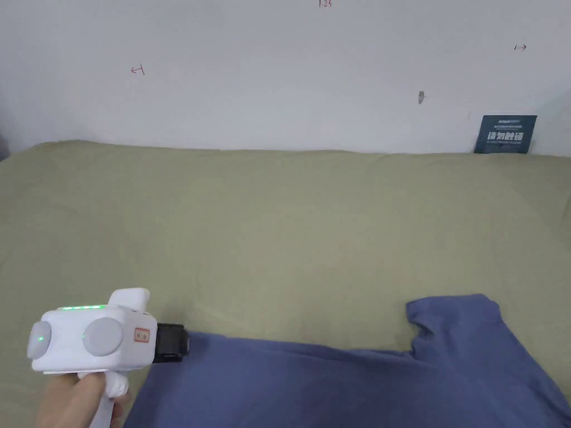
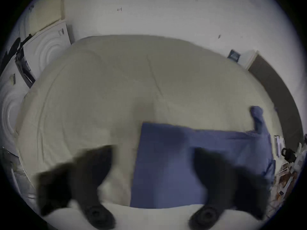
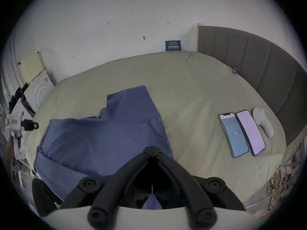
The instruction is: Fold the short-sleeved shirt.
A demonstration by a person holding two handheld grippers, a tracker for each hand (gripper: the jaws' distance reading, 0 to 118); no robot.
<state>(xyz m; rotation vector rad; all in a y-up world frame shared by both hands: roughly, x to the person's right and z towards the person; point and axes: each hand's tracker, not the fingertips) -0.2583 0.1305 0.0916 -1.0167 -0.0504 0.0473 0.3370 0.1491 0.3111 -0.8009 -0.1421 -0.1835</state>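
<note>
Head view shows the blue cotton short-sleeved shirt (image 1: 346, 384) lying lengthwise across the olive bedsheet (image 1: 267, 234), its hem corner just beside the left gripper (image 1: 187, 343) with jaws spread, while the right gripper (image 3: 152, 150) pinches its far end.

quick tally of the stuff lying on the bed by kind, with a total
shirt: 1
phones: 2
white controller: 1
total: 4, all on the bed
</note>
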